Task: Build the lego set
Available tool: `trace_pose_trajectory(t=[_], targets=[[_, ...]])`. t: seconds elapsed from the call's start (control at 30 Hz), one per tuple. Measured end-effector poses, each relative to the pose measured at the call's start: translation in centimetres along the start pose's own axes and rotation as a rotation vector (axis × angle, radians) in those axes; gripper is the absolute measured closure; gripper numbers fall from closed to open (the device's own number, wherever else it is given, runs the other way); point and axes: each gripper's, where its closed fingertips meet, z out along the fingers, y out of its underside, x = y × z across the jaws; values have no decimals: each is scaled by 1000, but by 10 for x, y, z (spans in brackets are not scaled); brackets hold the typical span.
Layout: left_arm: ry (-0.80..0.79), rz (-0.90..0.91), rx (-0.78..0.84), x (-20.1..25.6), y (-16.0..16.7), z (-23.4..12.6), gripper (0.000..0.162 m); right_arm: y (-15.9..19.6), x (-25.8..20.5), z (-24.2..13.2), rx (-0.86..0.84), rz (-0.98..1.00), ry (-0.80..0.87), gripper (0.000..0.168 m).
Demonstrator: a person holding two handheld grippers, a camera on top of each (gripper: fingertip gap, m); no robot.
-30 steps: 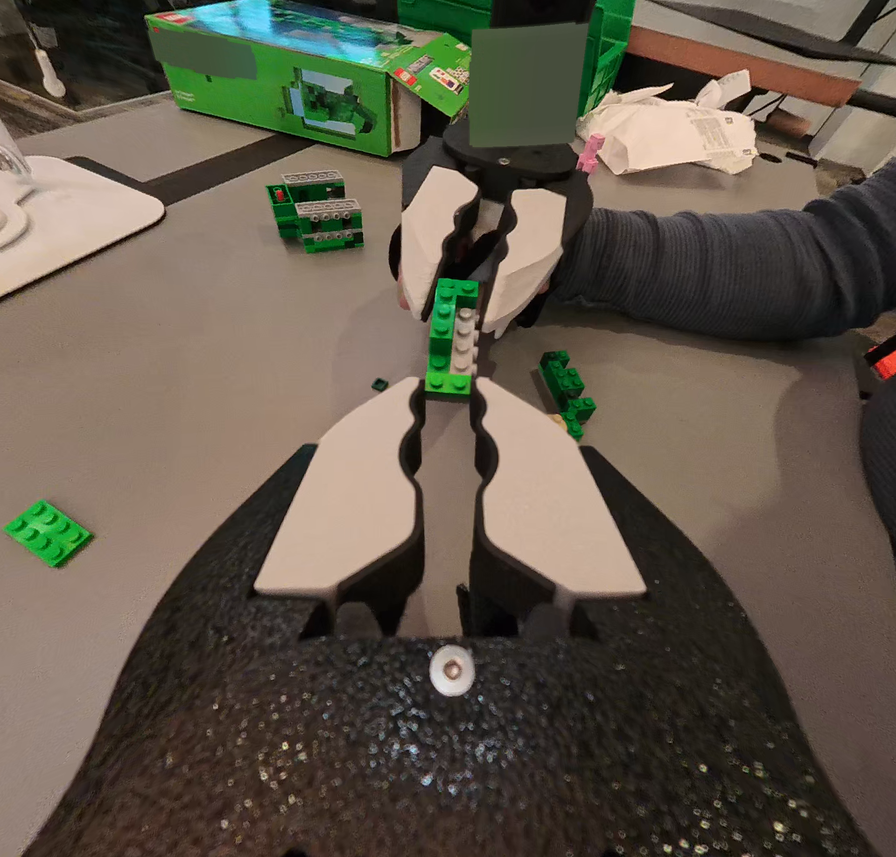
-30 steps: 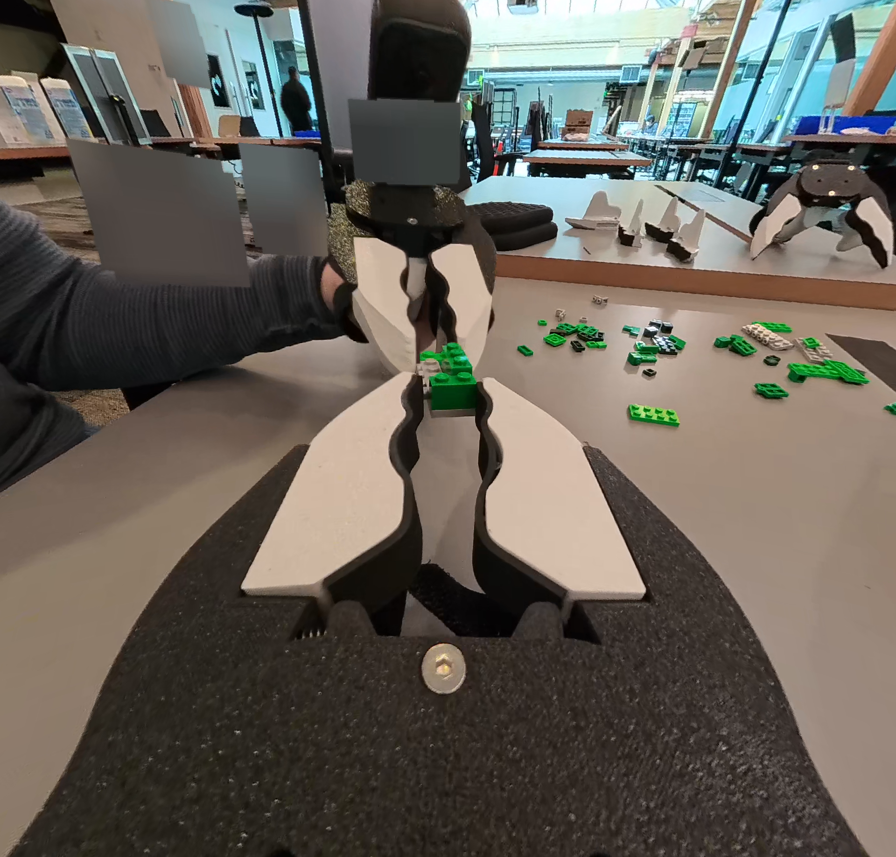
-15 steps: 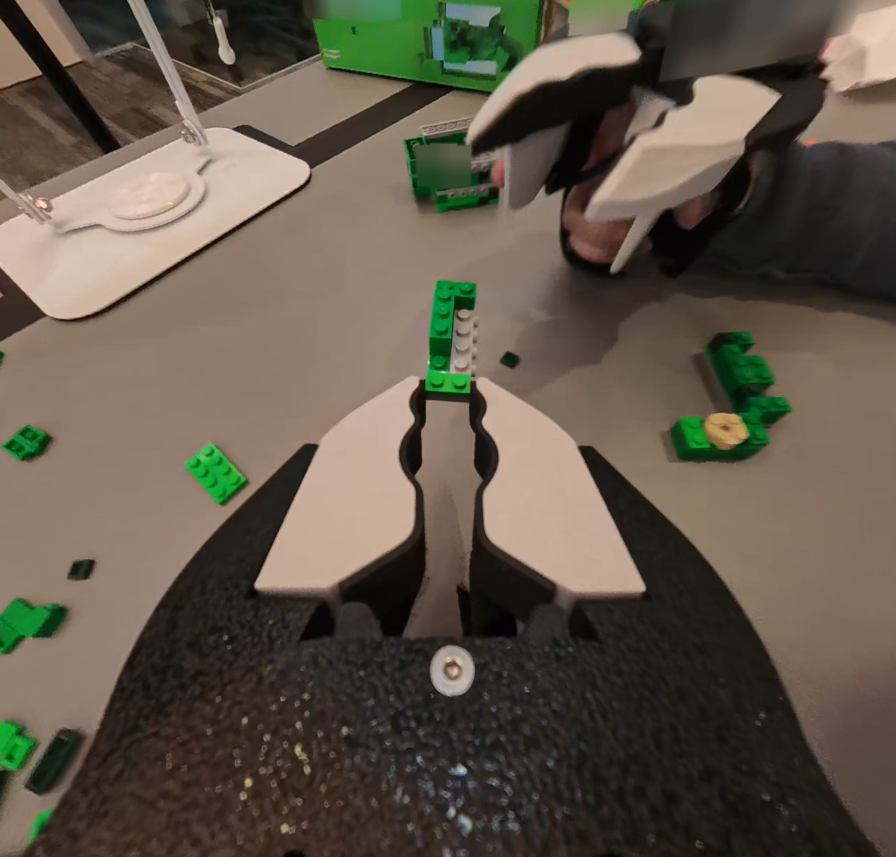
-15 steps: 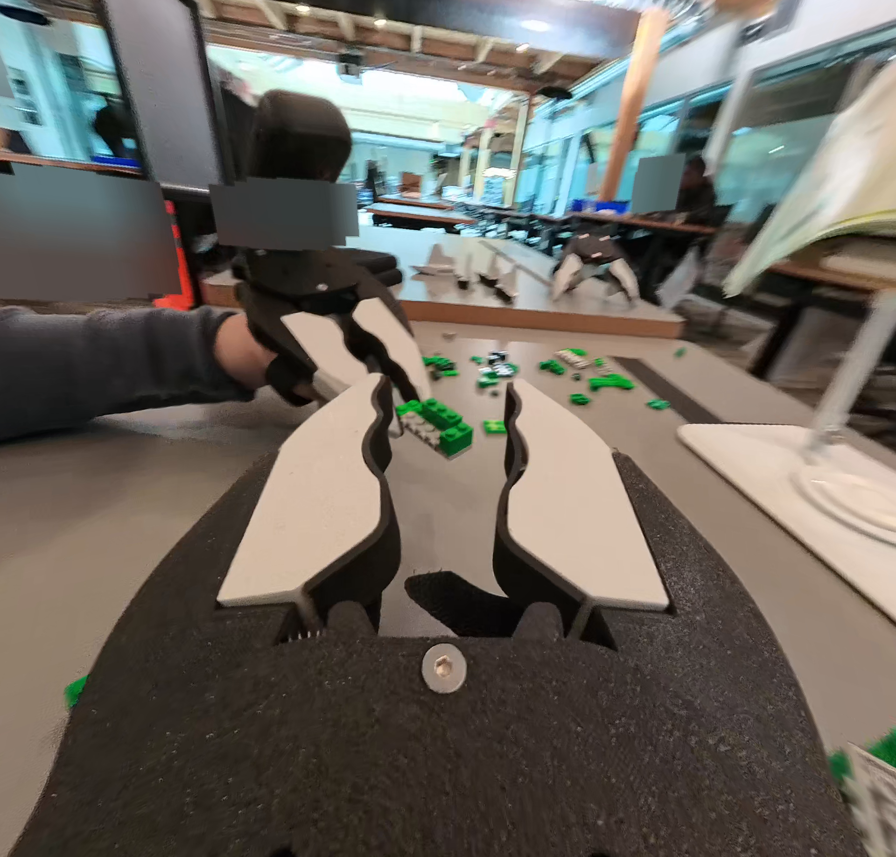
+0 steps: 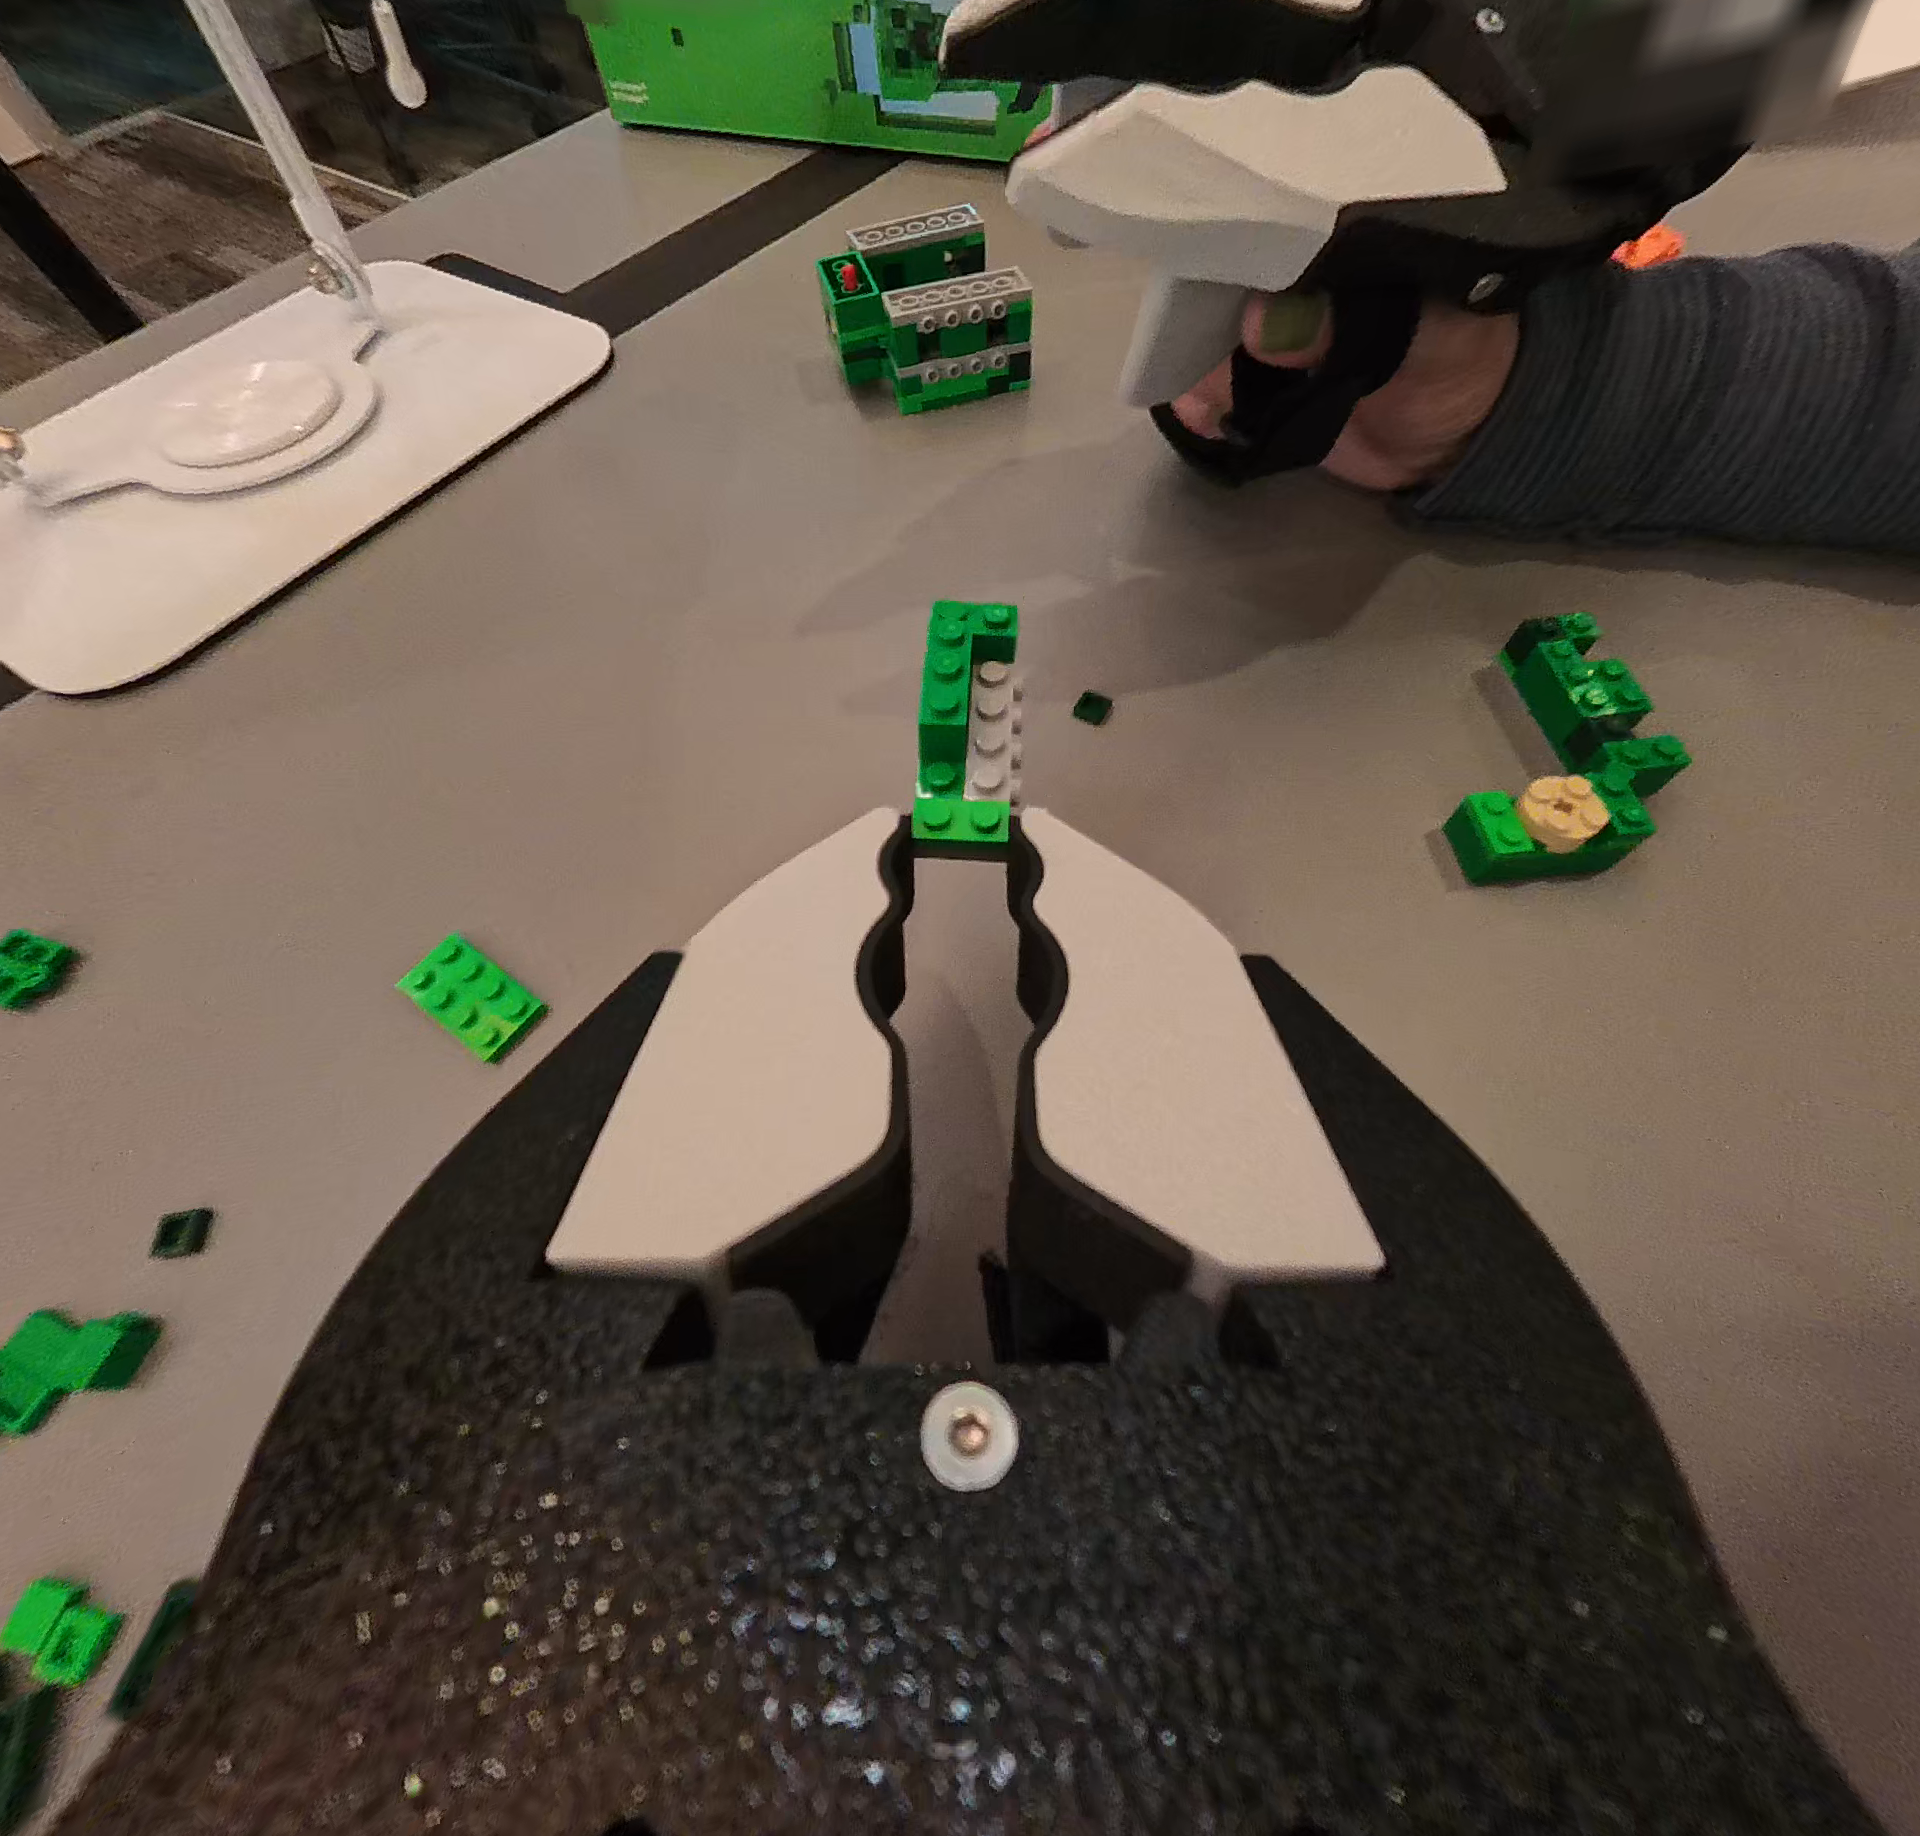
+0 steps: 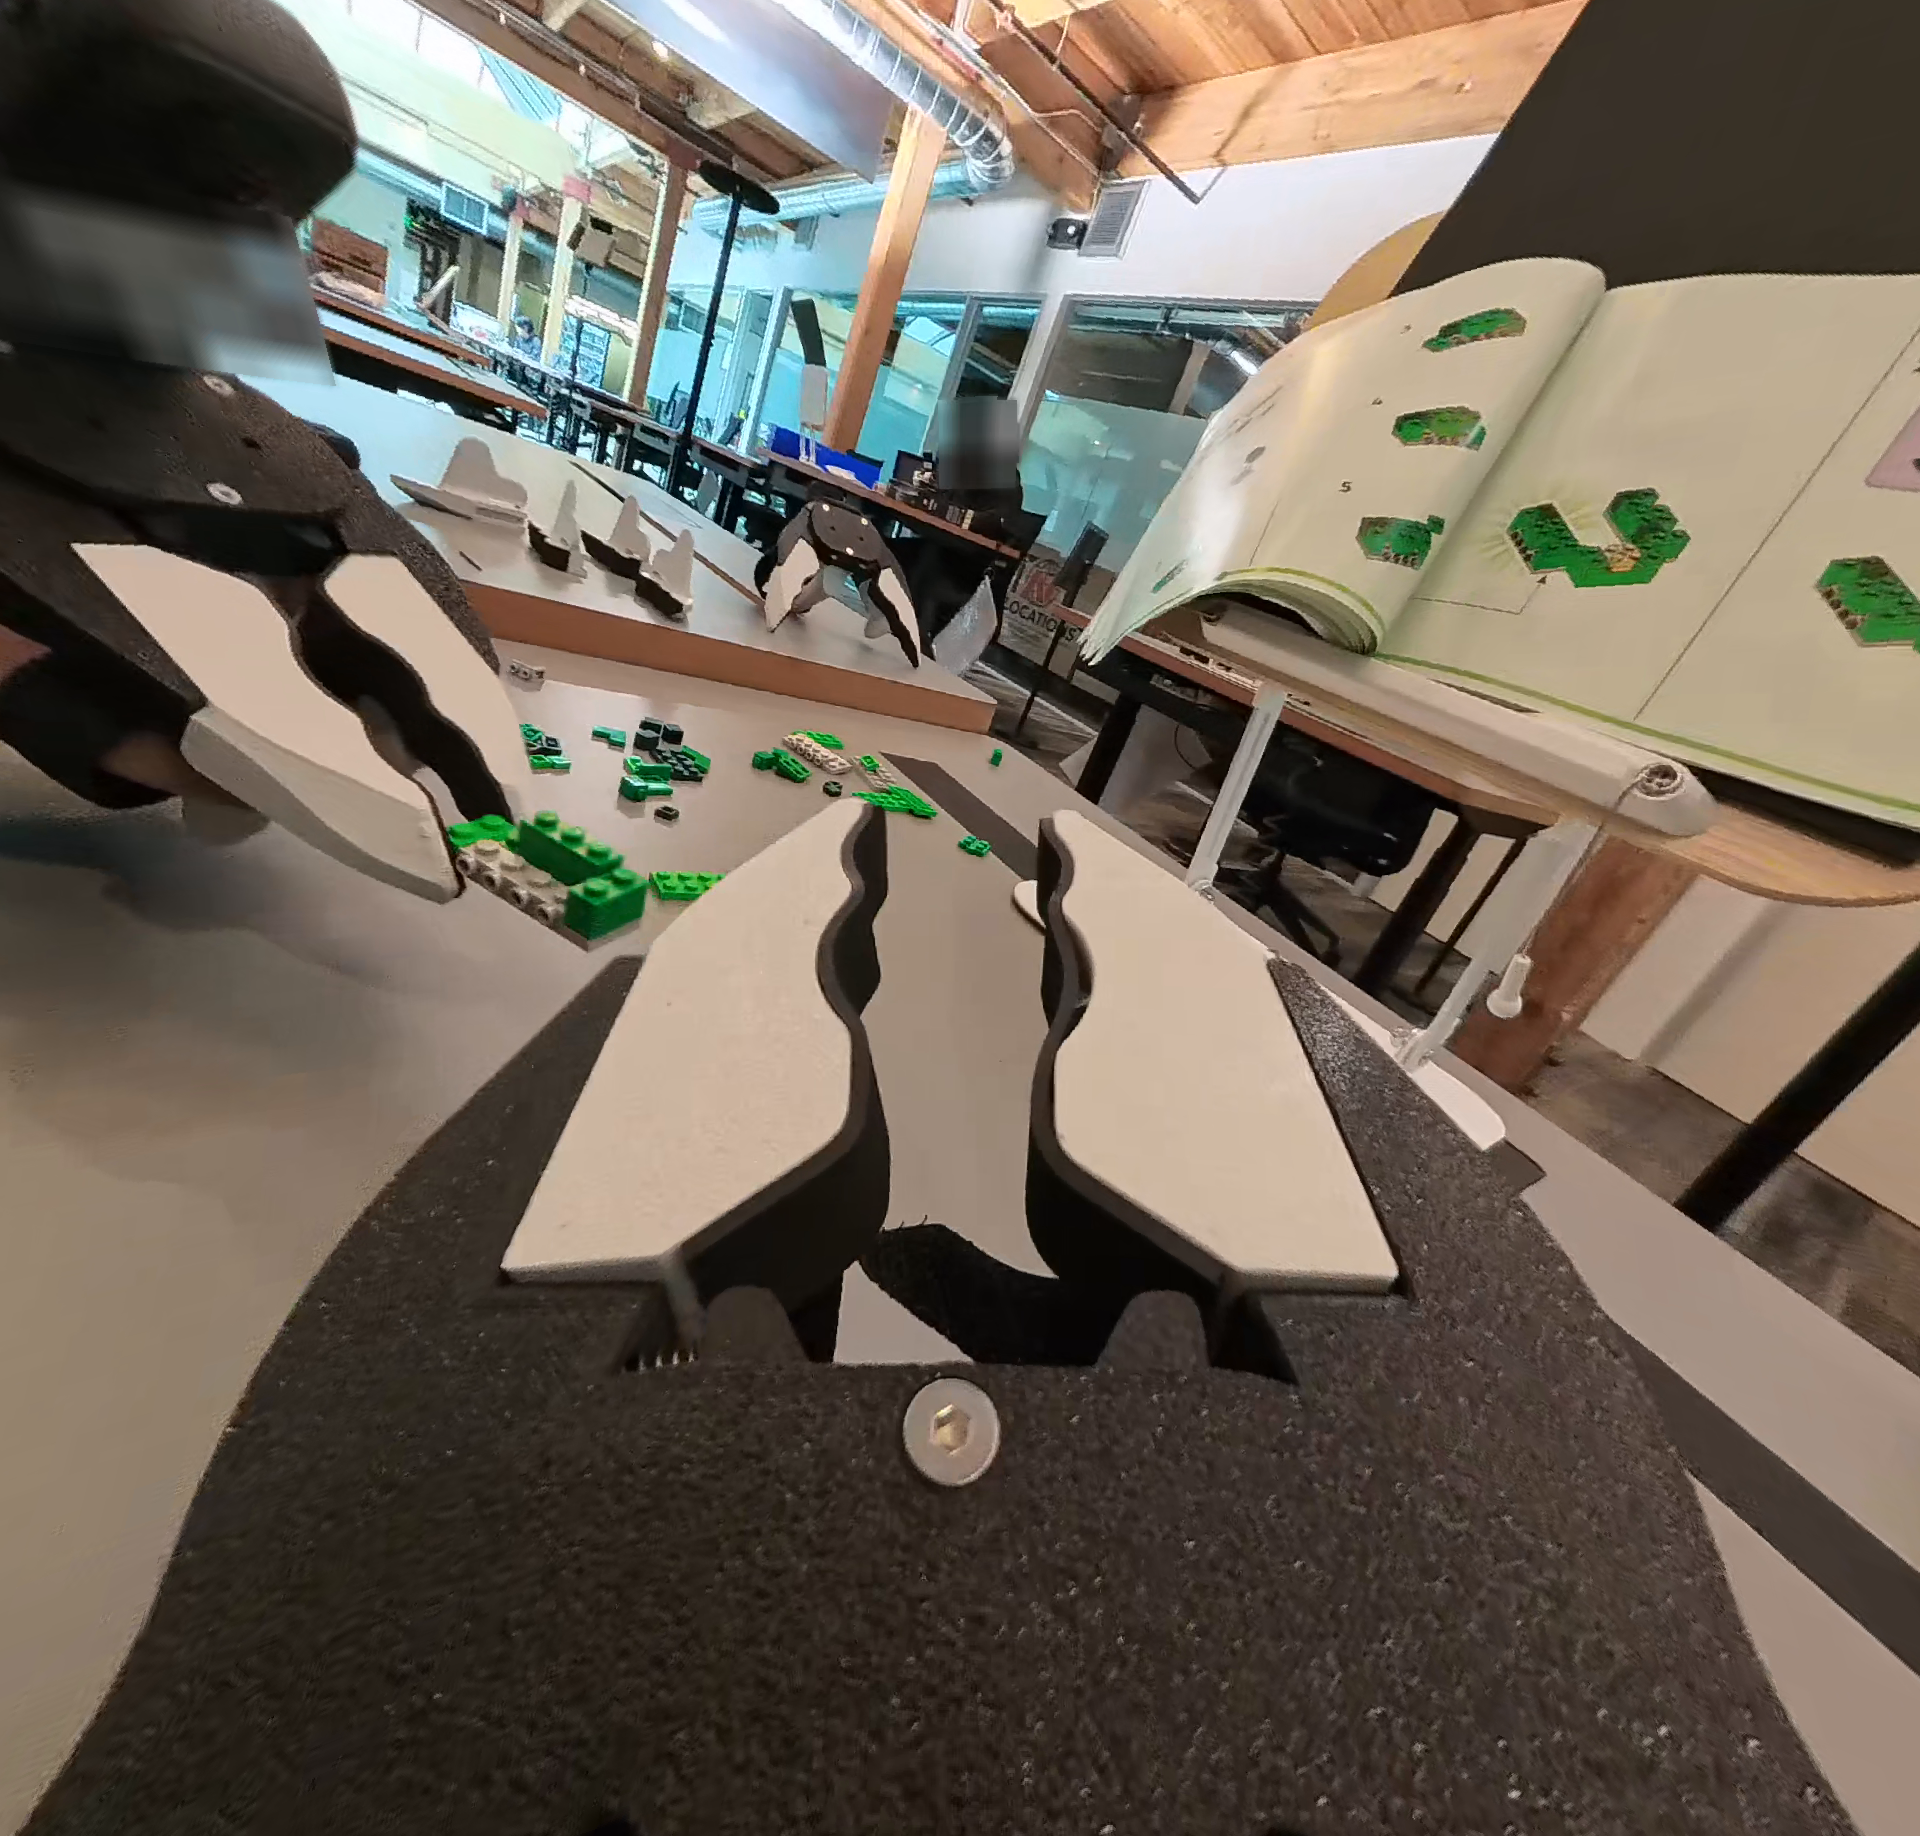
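My left gripper [image 5: 962, 822] is shut on the near end of a green and grey brick strip [image 5: 970, 708], held above the grey table. The same strip [image 6: 551, 872] shows at the left gripper's tips in the right wrist view. My right gripper [image 6: 961, 822] is open and empty, raised above the table; in the left wrist view it [image 5: 997, 113] hangs at the upper right. A built green and grey block [image 5: 932, 316] stands beyond the strip. A green angled assembly with a tan round piece [image 5: 1558, 758] lies to the right.
The green set box [image 5: 821, 30] lies at the table's far edge. A white stand base [image 5: 208, 456] sits at left and holds the open instruction booklet [image 6: 1558, 498]. Loose green plates [image 5: 470, 997] lie at left, with several more pieces [image 6: 727, 758] spread across the table. One gripper's finger ends stand about 12 cm off the other's.
My right gripper let go of the strip, opened, and lifted away up and to the right. My left gripper kept its hold and swung, bringing the stand base and loose pieces into view.
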Motion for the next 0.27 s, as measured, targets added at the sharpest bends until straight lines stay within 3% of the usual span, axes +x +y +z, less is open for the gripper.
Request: trace_pose_trajectory(t=[0.27], targets=[[-7,52,-46,-9,18,-13,146,2,3,0,-4,20,8,144]])
